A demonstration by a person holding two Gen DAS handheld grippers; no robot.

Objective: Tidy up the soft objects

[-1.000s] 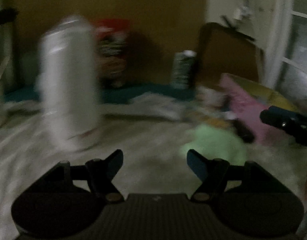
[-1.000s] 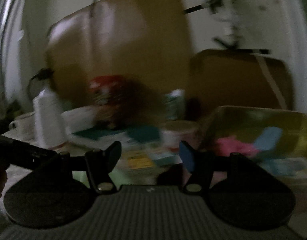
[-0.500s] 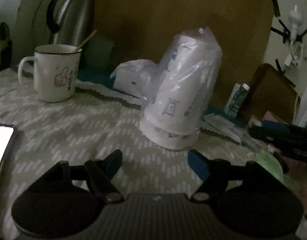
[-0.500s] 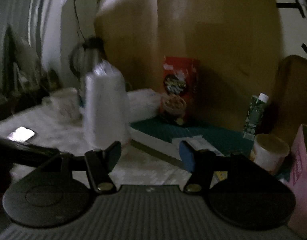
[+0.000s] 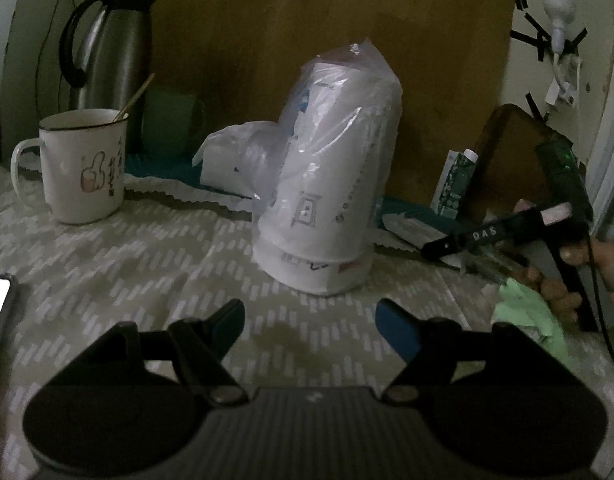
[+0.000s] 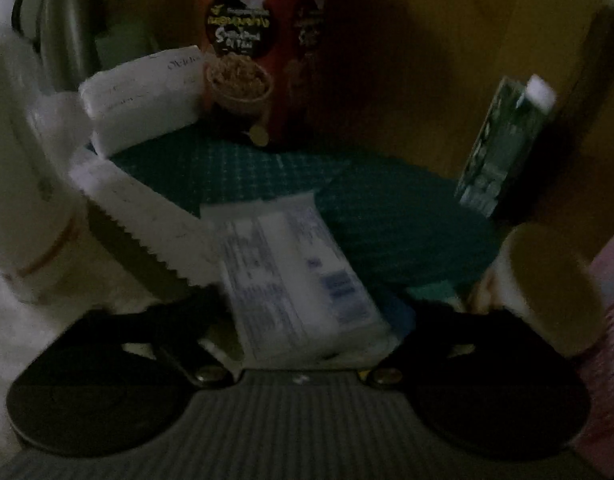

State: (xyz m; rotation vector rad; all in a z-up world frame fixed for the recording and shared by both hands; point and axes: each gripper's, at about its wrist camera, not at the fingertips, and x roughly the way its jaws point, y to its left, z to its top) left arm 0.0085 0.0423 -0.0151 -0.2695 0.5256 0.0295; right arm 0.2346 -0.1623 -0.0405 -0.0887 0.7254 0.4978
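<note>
The left gripper (image 5: 309, 326) hovers with fingers apart and empty, before a plastic-wrapped stack of cups (image 5: 327, 200) on the desk (image 5: 127, 272). The right gripper (image 6: 307, 316), blurred in dim light, has just been opening its fingers around a flat white packet (image 6: 295, 276); contact is unclear. A green cloth (image 5: 527, 316) lies partly hidden at the left view's right edge.

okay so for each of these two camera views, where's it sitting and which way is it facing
Left wrist: sits on the left gripper, looking forward and slightly down over the tablecloth at the wrapped roll and mug; the right gripper and hand show at right.
Right wrist: sits on the right gripper, its jaws just opened wider, angled down at a flat packet lying between them, cereal box behind.
Shared: the kettle and carton.
</note>
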